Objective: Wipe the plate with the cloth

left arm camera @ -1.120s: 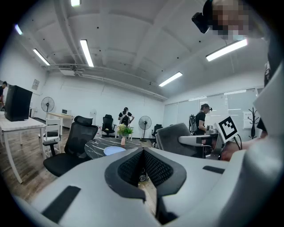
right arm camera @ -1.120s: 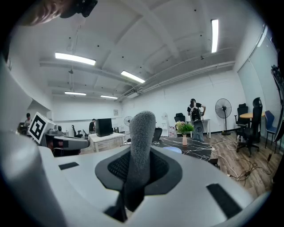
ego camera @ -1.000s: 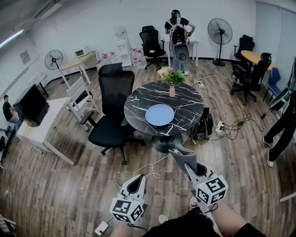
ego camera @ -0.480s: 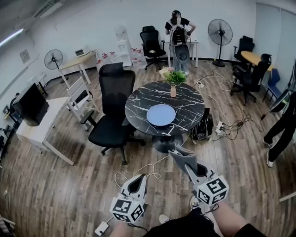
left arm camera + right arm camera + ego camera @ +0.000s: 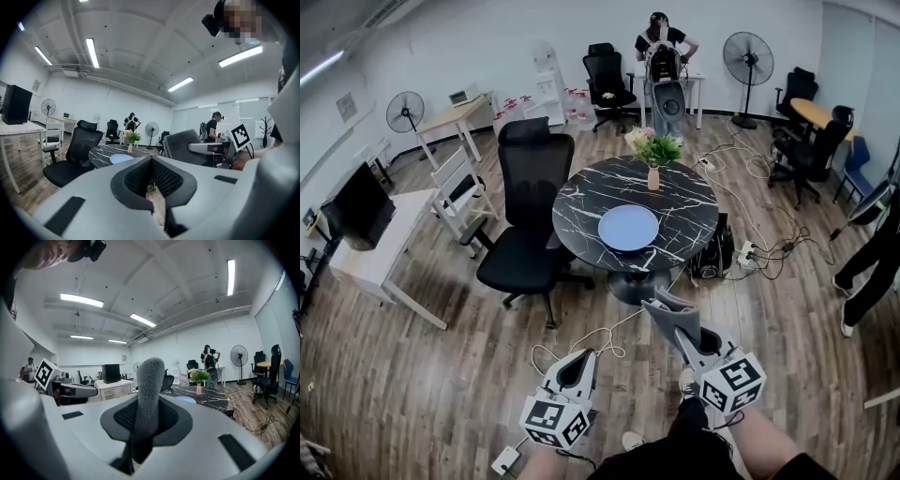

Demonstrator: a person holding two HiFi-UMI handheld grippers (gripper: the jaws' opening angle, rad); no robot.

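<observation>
Head view: the plate (image 5: 628, 228) lies on the round table (image 5: 581, 202) at 12 o'clock, well apart from the left gripper (image 5: 581, 356) at 7 and the right gripper (image 5: 660, 305) at 5

Left gripper view: fingers (image 5: 137, 177) pressed together, empty; plate at their 9 o'clock

Right gripper view: fingers clamp the grey cloth (image 5: 149, 380); plate at its 3 o'clock

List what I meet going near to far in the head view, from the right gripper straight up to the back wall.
Nearest first: right gripper holding the cloth → near edge of the marble table → blue plate → vase of flowers → person at the far white desk.
</observation>
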